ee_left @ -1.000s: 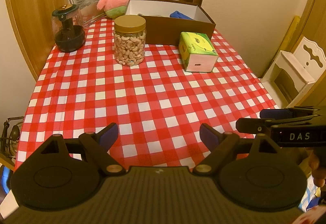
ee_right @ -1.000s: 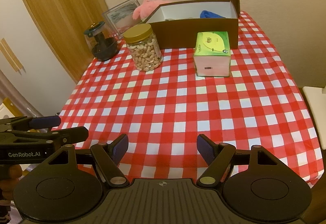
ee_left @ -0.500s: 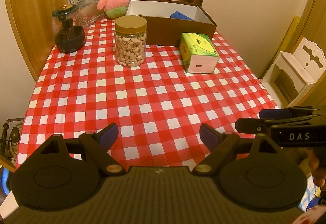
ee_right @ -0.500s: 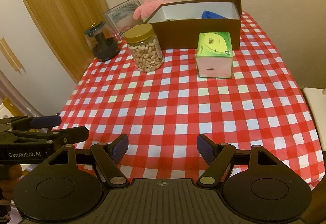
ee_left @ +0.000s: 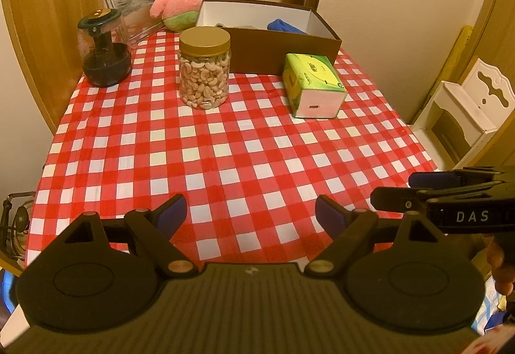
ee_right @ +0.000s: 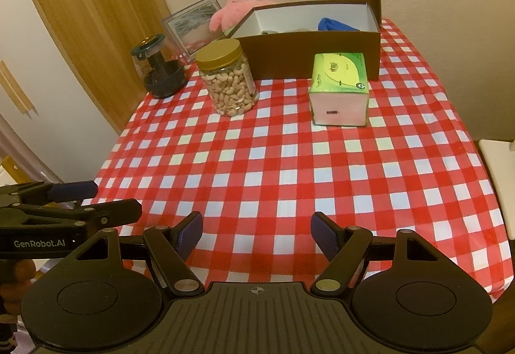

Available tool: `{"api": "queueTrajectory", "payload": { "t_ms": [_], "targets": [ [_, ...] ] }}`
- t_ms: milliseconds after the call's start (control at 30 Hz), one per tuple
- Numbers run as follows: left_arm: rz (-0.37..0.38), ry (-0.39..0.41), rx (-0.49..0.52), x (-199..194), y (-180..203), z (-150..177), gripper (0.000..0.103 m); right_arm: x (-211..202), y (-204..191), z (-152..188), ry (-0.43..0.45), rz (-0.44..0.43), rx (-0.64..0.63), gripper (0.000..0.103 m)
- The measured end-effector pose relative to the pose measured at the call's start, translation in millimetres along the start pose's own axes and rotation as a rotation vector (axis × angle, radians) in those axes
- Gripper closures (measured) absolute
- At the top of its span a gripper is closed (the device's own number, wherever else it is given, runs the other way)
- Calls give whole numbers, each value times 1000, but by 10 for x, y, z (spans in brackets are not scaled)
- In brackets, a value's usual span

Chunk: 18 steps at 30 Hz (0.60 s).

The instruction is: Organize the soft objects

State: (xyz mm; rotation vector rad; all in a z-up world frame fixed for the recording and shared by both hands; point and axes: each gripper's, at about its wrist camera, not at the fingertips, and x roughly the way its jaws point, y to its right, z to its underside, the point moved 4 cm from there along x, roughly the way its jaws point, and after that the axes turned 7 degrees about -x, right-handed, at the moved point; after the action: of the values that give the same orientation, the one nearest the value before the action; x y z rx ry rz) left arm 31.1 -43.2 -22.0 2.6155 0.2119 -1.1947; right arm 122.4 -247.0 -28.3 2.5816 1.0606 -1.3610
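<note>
My left gripper (ee_left: 251, 214) hangs wide open and empty over the near table edge. The pink plush (ee_left: 180, 4) sits beside the brown box (ee_left: 286, 53), so I must reach it. My right gripper (ee_right: 256, 233) is likewise open and empty.

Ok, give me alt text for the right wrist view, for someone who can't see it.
The open right gripper hovers empty over a red-checked tablecloth. Beyond stand a cashew jar, a green tissue pack, a brown box holding blue cloth, and a pink plush.
</note>
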Motion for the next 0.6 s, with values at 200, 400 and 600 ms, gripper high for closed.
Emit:
{"api": "queueTrajectory", "payload": {
  "t_ms": [200, 400, 600],
  "targets": [
    [2, 0, 0, 18, 0, -13, 17, 8, 20, -13, -2, 2, 0, 29],
    [2, 0, -1, 38, 3, -20, 17, 43, 1, -34, -1, 4, -1, 29],
    [3, 1, -2, 56, 11, -23, 17, 60, 21, -50, -3, 4, 0, 29]
  ]
}}
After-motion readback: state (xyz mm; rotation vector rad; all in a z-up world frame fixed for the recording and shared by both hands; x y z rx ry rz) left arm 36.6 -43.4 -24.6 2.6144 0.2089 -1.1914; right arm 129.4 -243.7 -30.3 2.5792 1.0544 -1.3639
